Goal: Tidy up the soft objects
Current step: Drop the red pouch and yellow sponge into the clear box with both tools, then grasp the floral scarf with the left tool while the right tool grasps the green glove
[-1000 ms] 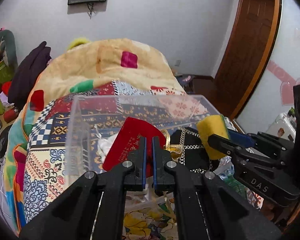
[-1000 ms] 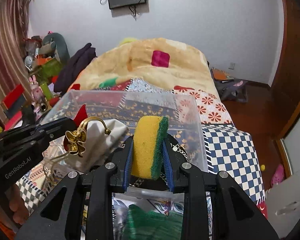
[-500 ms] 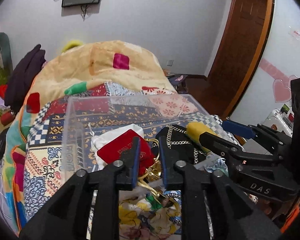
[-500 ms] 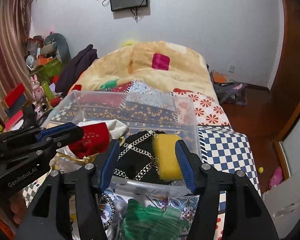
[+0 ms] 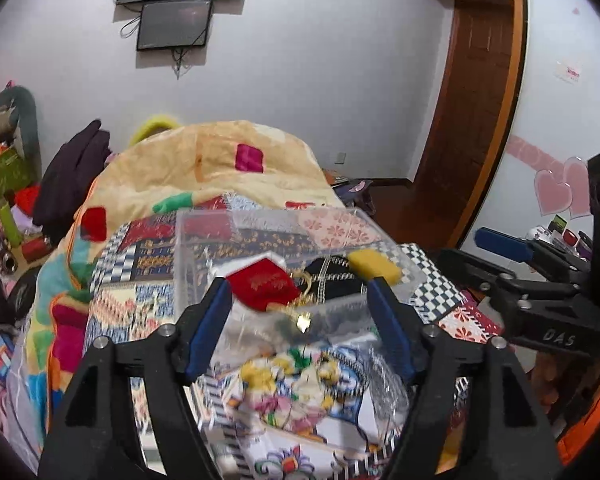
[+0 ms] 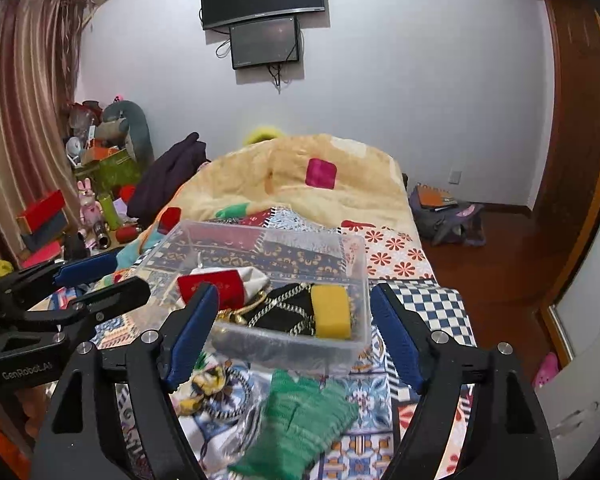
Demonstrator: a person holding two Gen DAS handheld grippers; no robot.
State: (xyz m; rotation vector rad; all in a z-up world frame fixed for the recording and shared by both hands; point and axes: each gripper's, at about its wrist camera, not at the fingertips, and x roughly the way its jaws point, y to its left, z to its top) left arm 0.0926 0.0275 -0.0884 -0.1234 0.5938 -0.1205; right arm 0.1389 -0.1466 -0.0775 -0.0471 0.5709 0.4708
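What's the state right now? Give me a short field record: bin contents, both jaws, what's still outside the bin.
bin: clear plastic bin on the patterned bedspread
in bin: red pouch, yellow sponge, black item with chain trim
left gripper: jaws open, holding nothing
right gripper: jaws open, holding nothing
outside bin: green knit item in front of the bin

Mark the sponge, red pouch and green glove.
yellow sponge (image 6: 332, 311): right wrist view, middle of its top face.
red pouch (image 6: 211, 286): right wrist view, centre of the fabric.
green glove (image 6: 300, 420): right wrist view, its palm.
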